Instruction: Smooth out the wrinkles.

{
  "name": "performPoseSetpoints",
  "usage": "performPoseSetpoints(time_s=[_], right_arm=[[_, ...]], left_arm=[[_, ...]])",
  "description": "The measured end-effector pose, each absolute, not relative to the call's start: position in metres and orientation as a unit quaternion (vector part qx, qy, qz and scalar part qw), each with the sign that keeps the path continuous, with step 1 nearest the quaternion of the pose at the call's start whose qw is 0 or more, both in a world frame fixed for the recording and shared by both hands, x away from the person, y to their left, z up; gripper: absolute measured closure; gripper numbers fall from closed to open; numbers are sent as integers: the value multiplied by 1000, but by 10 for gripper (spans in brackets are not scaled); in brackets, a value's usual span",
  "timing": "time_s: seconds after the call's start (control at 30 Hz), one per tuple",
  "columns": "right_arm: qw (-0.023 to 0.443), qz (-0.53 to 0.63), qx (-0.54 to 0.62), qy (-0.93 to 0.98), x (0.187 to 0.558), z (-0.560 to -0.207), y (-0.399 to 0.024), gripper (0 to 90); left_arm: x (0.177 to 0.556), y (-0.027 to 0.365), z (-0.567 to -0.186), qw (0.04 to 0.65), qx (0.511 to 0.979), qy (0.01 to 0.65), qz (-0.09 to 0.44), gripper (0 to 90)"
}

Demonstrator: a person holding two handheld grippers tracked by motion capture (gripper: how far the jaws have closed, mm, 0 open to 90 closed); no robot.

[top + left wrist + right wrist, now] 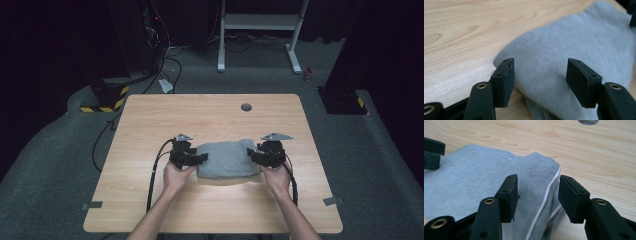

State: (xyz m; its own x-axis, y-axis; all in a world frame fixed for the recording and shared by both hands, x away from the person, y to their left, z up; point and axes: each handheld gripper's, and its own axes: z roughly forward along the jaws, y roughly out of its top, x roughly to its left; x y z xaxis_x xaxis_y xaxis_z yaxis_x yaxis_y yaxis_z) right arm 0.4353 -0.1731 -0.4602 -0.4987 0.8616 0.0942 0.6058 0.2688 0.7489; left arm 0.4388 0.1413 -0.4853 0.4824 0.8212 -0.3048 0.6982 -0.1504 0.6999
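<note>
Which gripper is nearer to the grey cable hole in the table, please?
Right. The right gripper sits at the folded grey garment's right end, nearer the cable hole; the left gripper sits at its left end.

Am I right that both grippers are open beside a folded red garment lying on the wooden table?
Not quite: the garment is grey, not red, as the high view shows. The rest holds: it lies folded on the wooden table, with the left gripper and right gripper open at its two ends.
</note>
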Motion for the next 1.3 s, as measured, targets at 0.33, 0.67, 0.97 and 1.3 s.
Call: performPoseSetpoints(time_s=[0.33,0.67,0.97,1.3], right_arm=[[148,359,488,782,461,-469,-163,593],[154,352,465,798,458,-467,-160,812],[151,359,460,798,457,-465,-161,755],[165,376,438,799,449,-458,-161,826]], left_arm=[[461,133,-496,405,744,529,45,425],[460,134,-495,412,747,519,48,785],[455,135,-487,431,748,501,65,844],[446,140,-474,459,743,481,71,857]])
